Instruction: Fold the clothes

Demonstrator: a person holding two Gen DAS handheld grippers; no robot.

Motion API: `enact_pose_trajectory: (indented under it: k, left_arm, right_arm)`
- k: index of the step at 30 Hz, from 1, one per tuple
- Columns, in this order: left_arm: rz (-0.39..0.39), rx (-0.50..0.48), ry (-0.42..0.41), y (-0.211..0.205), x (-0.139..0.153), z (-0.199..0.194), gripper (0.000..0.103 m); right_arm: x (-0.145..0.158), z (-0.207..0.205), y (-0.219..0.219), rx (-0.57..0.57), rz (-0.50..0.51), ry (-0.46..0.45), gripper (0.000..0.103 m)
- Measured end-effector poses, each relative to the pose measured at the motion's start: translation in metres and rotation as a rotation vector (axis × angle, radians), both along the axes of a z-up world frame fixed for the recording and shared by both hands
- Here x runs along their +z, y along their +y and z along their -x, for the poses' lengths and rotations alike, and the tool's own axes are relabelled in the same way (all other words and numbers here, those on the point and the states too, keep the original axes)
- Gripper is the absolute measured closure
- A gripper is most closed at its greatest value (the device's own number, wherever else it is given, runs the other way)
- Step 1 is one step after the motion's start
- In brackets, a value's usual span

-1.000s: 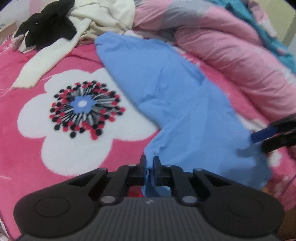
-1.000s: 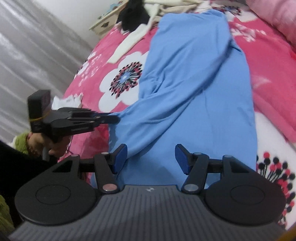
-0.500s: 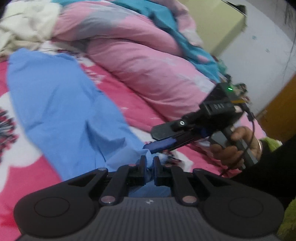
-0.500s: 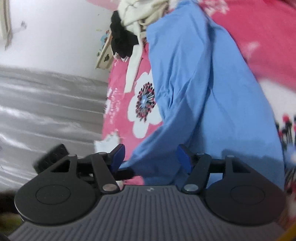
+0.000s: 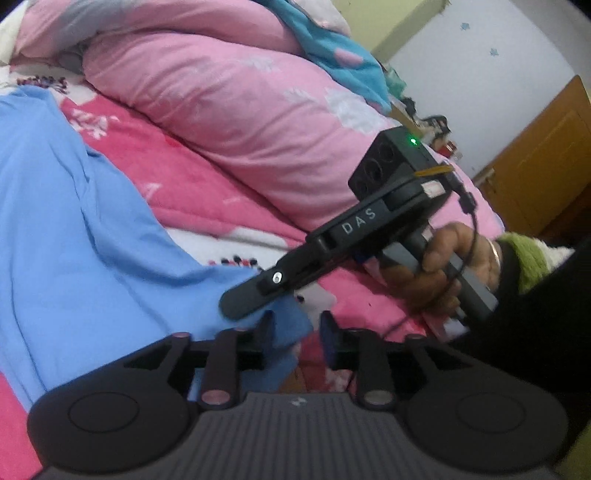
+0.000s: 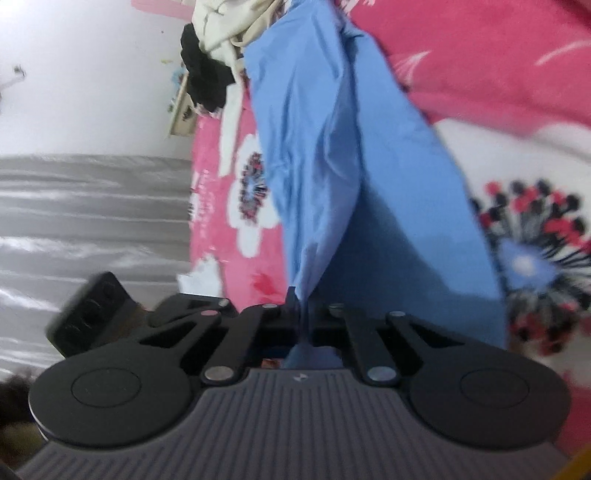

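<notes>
A light blue garment (image 5: 74,236) lies spread on the pink flowered bedspread (image 5: 192,192); it also shows in the right wrist view (image 6: 332,147). My left gripper (image 5: 295,332) is open, and a corner of the blue cloth lies loosely between its fingers. My right gripper (image 6: 301,317) is shut on a bunched edge of the blue garment. It appears in the left wrist view (image 5: 243,299) just above the left fingers, pressing on the same corner. The left gripper body (image 6: 96,306) shows at the lower left of the right wrist view.
A rolled pink duvet (image 5: 240,110) lies along the far side of the bed. A cream garment (image 6: 229,33) and a black one (image 6: 203,81) are piled at the head of the bed. A grey curtain (image 6: 92,221) hangs beside the bed. A wooden door (image 5: 546,155) stands at the right.
My left gripper has opened and let go of the garment's corner. My right gripper has closed on that corner beside it. Both cameras have swung round.
</notes>
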State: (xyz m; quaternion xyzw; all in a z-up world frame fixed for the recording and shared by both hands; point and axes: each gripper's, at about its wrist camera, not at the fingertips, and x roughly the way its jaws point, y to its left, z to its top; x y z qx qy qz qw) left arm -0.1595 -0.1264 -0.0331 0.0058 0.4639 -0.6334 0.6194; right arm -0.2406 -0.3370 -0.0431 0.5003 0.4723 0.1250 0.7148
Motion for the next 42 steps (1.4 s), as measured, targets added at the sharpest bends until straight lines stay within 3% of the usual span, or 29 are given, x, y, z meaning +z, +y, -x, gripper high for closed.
enact_pose_trajectory:
  k: [3,6,12,14,18,25,30,33,42]
  left_arm:
    - [-0.037,-0.017,-0.019,0.018,-0.004,-0.003,0.062]
    - [-0.137,-0.030,-0.033,0.033,-0.016,-0.004,0.058]
    - [-0.342,-0.022,-0.032,0.057,-0.048,0.001,0.055]
    - [-0.368,0.016,-0.005,0.066,-0.054,-0.001,0.055]
    - [-0.367,0.085,0.060,0.081,-0.062,-0.010,0.055]
    - [-0.400,0.091,0.069,0.085,-0.071,-0.015,0.056]
    - [-0.424,0.099,0.086,0.086,-0.080,-0.015,0.058]
    - [-0.439,0.098,0.082,0.084,-0.082,-0.012,0.061]
    - [-0.461,0.082,0.055,0.080,-0.082,-0.005,0.059]
  right_arm:
    - [-0.006,0.012,-0.012,-0.013,0.061,0.020,0.101]
    - [-0.021,0.024,-0.025,-0.060,0.100,0.061,0.101]
    - [-0.049,0.038,-0.034,-0.100,0.100,0.127,0.097]
    - [-0.049,0.039,-0.034,-0.102,0.081,0.126,0.096]
    - [-0.047,0.043,-0.033,-0.071,0.073,0.125,0.095]
    - [-0.031,0.048,-0.023,0.028,0.302,0.086,0.099]
    - [-0.043,0.052,-0.026,-0.011,0.220,0.128,0.095]
    - [-0.045,0.052,-0.021,0.011,0.224,0.133,0.095]
    - [-0.031,0.062,-0.013,0.111,0.347,0.097,0.099]
